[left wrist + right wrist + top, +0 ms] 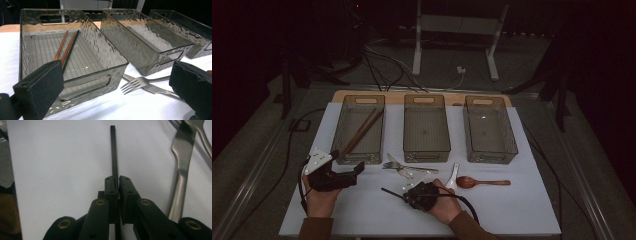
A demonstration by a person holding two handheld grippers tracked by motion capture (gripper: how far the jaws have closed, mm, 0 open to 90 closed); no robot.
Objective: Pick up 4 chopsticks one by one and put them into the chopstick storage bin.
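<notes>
The right claw is clamped shut on a single black chopstick, its pads pinching the stick partway along so that a long thin length juts out ahead over the white worktop. In the high view the same chopstick pokes out to the left of the right claw, low over the worktop's near half, in front of the three bins.

The stick looks light, stiff and smooth, so it should lift with almost no effort but could swivel or slide in a narrow pinch. A hold nearer its middle would probably keep it from tipping; here the grip seems closer to one end, so the free end may sag or swing.

The left claw stands wide open and empty, its two black pads framing the nearest bin.

The left gripper view shows what lies in that bin: a brown pair of chopsticks resting lengthwise on its ribbed floor, plus a fork just beside it. The right gripper view gives the pinch itself up close, with a metal handle lying alongside. The high view adds a wooden spoon to the right, and the middle bin and right bin look empty.
</notes>
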